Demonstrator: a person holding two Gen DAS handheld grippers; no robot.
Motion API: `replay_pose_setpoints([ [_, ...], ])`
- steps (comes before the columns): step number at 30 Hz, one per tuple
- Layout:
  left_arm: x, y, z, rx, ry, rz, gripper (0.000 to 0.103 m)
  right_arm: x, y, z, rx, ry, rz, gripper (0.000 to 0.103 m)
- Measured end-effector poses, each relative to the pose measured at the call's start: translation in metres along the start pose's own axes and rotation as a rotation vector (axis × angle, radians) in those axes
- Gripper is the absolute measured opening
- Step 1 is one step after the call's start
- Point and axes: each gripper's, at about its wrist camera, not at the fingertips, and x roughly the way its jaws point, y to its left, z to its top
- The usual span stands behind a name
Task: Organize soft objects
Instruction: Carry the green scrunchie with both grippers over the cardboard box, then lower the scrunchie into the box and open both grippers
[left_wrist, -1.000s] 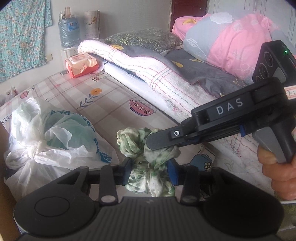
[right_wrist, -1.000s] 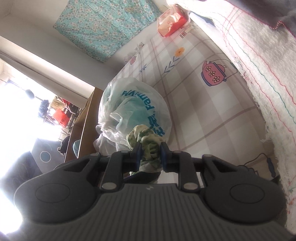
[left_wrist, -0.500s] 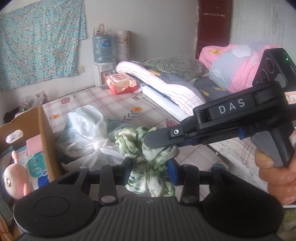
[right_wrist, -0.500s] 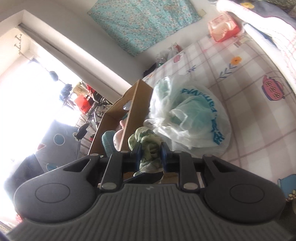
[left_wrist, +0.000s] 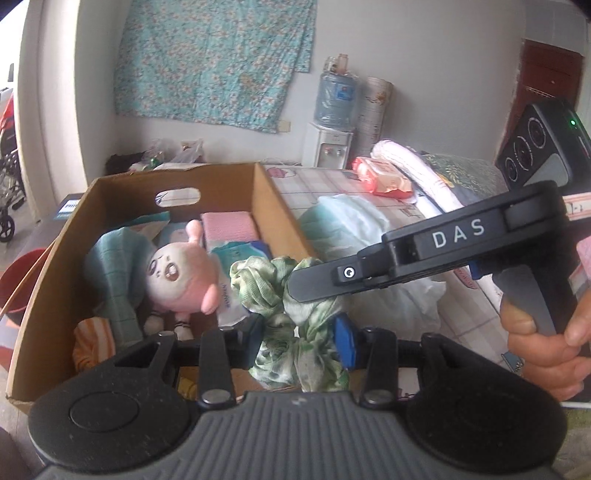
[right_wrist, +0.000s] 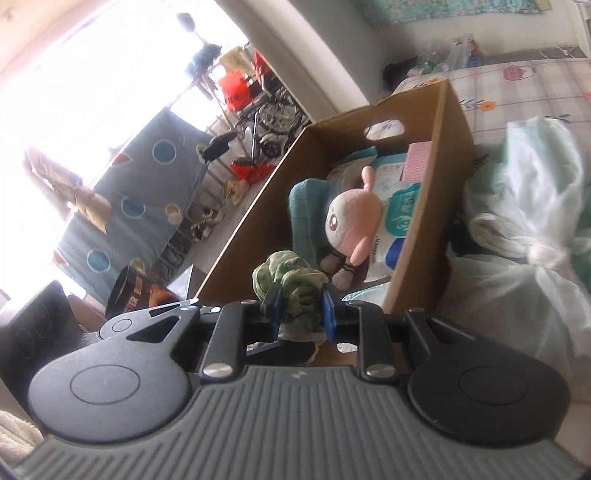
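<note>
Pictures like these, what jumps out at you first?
The pink plush doll lying inside the cardboard box grabs the eye. Right in front, both hand-held grippers, left and right, pinch one crumpled green cloth. A white plastic bag sits beside the box.

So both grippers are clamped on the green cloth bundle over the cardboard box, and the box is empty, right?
Not quite. Both the left gripper and the right gripper are clamped on the green cloth bundle, but the cardboard box is not empty: the left wrist view shows a pink plush doll and tissue packs inside.
</note>
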Motion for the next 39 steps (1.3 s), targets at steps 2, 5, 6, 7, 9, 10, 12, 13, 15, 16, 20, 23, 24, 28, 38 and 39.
replay_pose_setpoints([
  [2, 0.004, 0.017, -0.001, -0.038, 0.017, 0.009, 0.042, 0.02, 0.01, 0.007, -0.031, 0.048, -0.016, 0.022],
  [5, 0.01, 0.039, 0.0, -0.083, 0.035, 0.011, 0.043, 0.046, 0.018, 0.02, -0.068, 0.105, -0.045, 0.022],
  [6, 0.013, 0.045, 0.0, -0.091, 0.04, 0.012, 0.043, 0.053, 0.02, 0.024, -0.077, 0.121, -0.055, 0.022],
  [7, 0.015, 0.05, -0.001, -0.099, 0.046, 0.017, 0.045, 0.061, 0.022, 0.028, -0.085, 0.138, -0.064, 0.022],
  [9, 0.02, 0.06, 0.0, -0.116, 0.054, 0.023, 0.049, 0.076, 0.022, 0.035, -0.096, 0.167, -0.084, 0.022],
  [10, 0.024, 0.065, -0.001, -0.123, 0.06, 0.023, 0.05, 0.085, 0.019, 0.039, -0.103, 0.182, -0.095, 0.022],
  [12, 0.029, 0.072, -0.002, -0.129, 0.083, 0.031, 0.055, 0.099, 0.017, 0.044, -0.113, 0.212, -0.118, 0.022],
  [13, 0.031, 0.076, -0.003, -0.134, 0.087, 0.036, 0.057, 0.104, 0.016, 0.045, -0.117, 0.225, -0.128, 0.022],
  [15, 0.035, 0.08, -0.004, -0.136, 0.096, 0.035, 0.059, 0.116, 0.009, 0.046, -0.123, 0.259, -0.146, 0.022],
  [16, 0.035, 0.083, -0.004, -0.137, 0.099, 0.033, 0.059, 0.122, 0.007, 0.046, -0.127, 0.279, -0.159, 0.021],
  [20, 0.033, 0.09, -0.006, -0.146, 0.099, 0.03, 0.062, 0.139, 0.005, 0.044, -0.16, 0.344, -0.194, 0.021],
  [23, 0.031, 0.095, -0.006, -0.153, 0.1, 0.036, 0.063, 0.146, 0.005, 0.045, -0.168, 0.367, -0.195, 0.022],
  [24, 0.03, 0.096, -0.007, -0.157, 0.098, 0.038, 0.063, 0.146, 0.006, 0.045, -0.168, 0.367, -0.187, 0.022],
  [28, 0.023, 0.098, -0.006, -0.162, 0.085, 0.045, 0.066, 0.144, 0.011, 0.047, -0.161, 0.354, -0.153, 0.022],
  [38, 0.01, 0.094, -0.009, -0.155, 0.062, 0.083, 0.079, 0.13, 0.013, 0.048, -0.219, 0.262, -0.245, 0.049],
  [39, 0.009, 0.093, -0.009, -0.152, 0.056, 0.092, 0.08, 0.125, 0.013, 0.05, -0.211, 0.244, -0.242, 0.05],
])
